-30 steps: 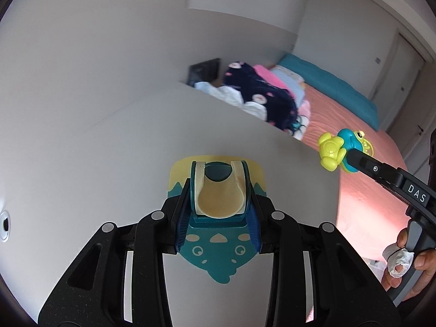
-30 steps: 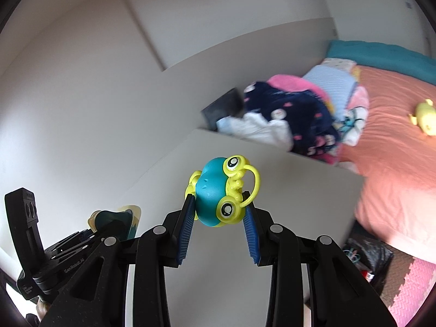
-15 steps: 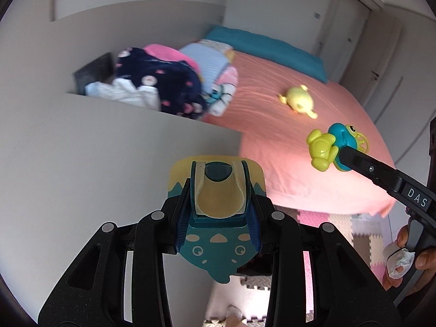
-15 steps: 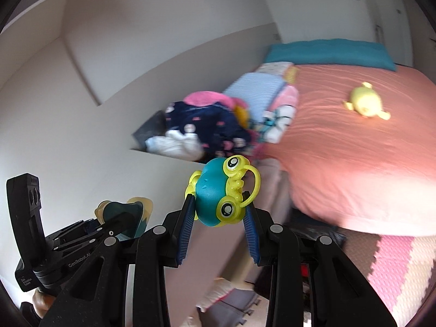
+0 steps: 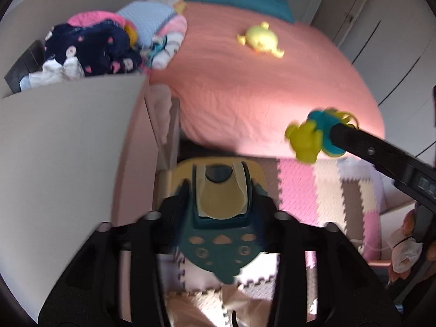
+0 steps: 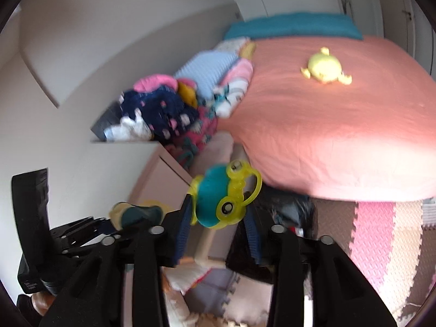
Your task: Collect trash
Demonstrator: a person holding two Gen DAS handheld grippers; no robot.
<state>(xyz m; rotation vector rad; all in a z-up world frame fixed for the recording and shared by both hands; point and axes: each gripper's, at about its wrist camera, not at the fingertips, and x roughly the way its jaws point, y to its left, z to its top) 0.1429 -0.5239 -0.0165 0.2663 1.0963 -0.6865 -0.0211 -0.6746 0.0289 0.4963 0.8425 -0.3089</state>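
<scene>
My left gripper (image 5: 220, 190) is shut on a teal and cream toy with a face printed on it (image 5: 219, 234), held in the air over the floor by the bed. My right gripper (image 6: 218, 207) is shut on a teal and yellow frog toy (image 6: 220, 199). The frog toy also shows in the left wrist view (image 5: 316, 136), at the tip of the right gripper. The left gripper and its toy (image 6: 136, 214) show at the lower left of the right wrist view. A crumpled white wad (image 5: 406, 253) sits in the hand that holds the right gripper.
A bed with a pink cover (image 5: 259, 87) fills the middle. A yellow plush toy (image 5: 261, 39) lies on it. A pile of clothes (image 5: 103, 46) sits at its left side behind a white cabinet top (image 5: 62, 147). Foam puzzle mats (image 5: 340, 190) cover the floor.
Both grippers have swung right and tipped downward, away from the white cabinet top toward the bed and the floor mats. Both hold the same toys as before.
</scene>
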